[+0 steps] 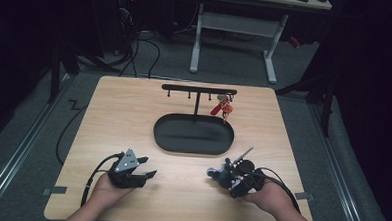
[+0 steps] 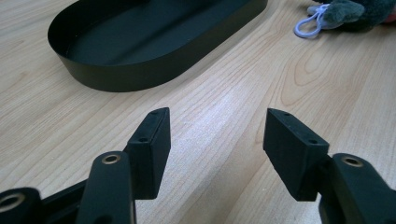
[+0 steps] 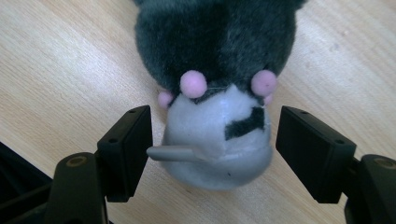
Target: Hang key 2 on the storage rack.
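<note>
Table (image 1: 134, 113) carries the black oval tray (image 1: 193, 135), empty, under a hook rack (image 1: 199, 89) with a red keychain (image 1: 222, 107) hung at its right end. Plush toy (image 3: 217, 93) lies on the table near the tray's right, between my right tool (image 3: 212, 140)'s spread jaws, pads not touching; looks lined up to grab. Left tool (image 2: 215, 140) spread, holding nothing, parked low on the table.

wooden table (image 1: 133, 118), black oval tray (image 1: 193, 134) mid-table, hook rack (image 1: 199, 89) behind it with red keychain (image 1: 222, 108) hanging, left gripper (image 1: 146, 177) and right gripper (image 1: 215, 174) near front edge
</note>
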